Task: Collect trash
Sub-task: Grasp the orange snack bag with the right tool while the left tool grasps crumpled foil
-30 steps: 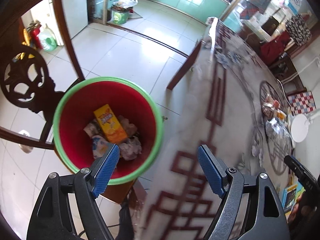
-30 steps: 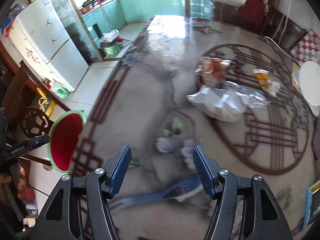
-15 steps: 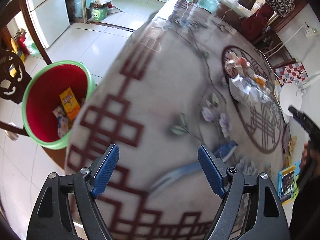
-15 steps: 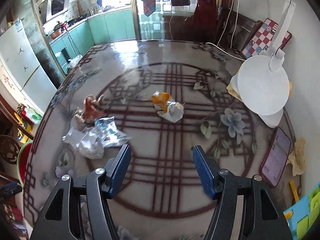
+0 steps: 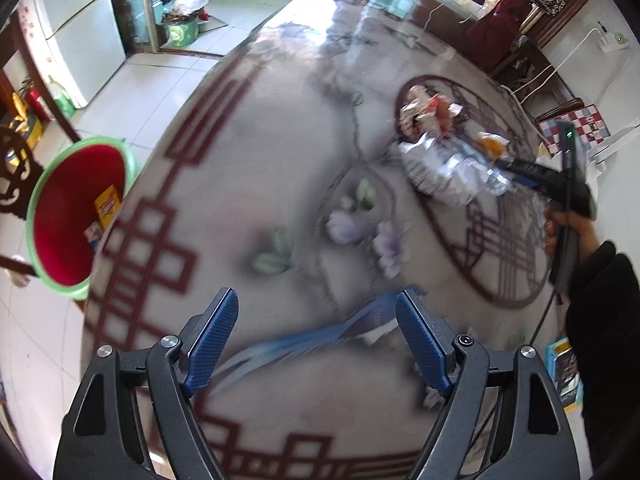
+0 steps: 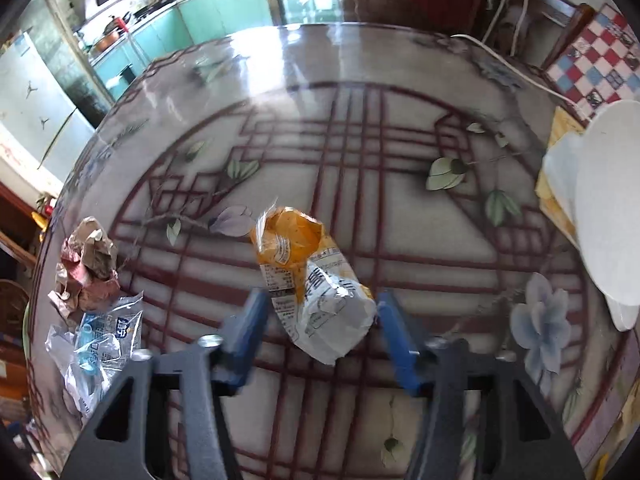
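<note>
An orange-and-white crumpled wrapper (image 6: 312,280) lies on the patterned table (image 6: 400,152). My right gripper (image 6: 320,320) has come down over it. Its jaws are closing, one on each side of the wrapper, and a gap still shows at the left pad. Left of it lie a red-brown paper wad (image 6: 88,268) and a clear plastic bag (image 6: 100,340). My left gripper (image 5: 316,332) hangs open over the table's near part with nothing between its fingers. The red bin with a green rim (image 5: 76,208) stands off the table's left edge, with trash in it.
A blurred blue long-handled thing (image 5: 320,336) lies on the table under the left gripper. A white round object (image 6: 608,216) stands at the table's right side. A dark wooden chair (image 5: 16,176) is beside the bin, and a fridge (image 5: 80,20) stands beyond.
My left gripper has swung away from above the bin to over the table. My right gripper has crossed the table and dropped onto the orange wrapper, which now sits between its jaws.
</note>
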{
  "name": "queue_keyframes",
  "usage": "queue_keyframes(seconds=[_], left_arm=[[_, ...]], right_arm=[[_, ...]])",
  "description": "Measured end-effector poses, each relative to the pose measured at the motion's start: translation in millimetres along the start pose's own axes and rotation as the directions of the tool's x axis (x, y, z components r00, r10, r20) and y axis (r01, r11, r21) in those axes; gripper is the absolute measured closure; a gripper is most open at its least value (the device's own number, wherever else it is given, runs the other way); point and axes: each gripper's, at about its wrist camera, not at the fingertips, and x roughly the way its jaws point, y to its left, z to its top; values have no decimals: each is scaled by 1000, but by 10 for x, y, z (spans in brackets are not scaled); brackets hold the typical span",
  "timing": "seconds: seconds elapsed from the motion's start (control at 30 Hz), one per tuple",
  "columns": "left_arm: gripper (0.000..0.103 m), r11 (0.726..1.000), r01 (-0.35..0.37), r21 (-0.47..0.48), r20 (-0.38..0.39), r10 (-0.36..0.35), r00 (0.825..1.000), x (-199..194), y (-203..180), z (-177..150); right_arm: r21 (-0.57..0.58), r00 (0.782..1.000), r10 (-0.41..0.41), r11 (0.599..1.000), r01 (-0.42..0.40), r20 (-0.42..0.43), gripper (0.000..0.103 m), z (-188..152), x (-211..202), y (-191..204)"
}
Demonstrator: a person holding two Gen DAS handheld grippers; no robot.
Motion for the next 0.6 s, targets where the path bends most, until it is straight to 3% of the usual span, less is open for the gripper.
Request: queue_keyframes(seconds=[0.1, 0.3, 0.5, 0.57, 0.6], left_arm=[[22, 999, 27, 26, 12, -28, 1000, 100, -232, 270], [21, 995, 84, 47, 8, -85, 996, 499, -673, 815], [22, 992, 109, -70, -126, -117, 985, 1080, -817, 1062], [32, 992, 110, -65, -155, -119, 981, 1188, -879, 1067], [50, 993, 105, -47, -163, -111, 980, 1212, -906, 1054]], right_arm=[[0, 1000, 21, 1000, -21, 14, 82, 3, 8, 5], [111, 988, 128, 984, -137, 86, 83, -188, -274, -101], [179, 976, 184, 962, -204, 118, 83, -488, -477, -104], [198, 973, 196, 956, -217, 123, 83, -584, -503, -117], [207, 972, 200, 953, -222, 123, 83, -629, -517, -110]])
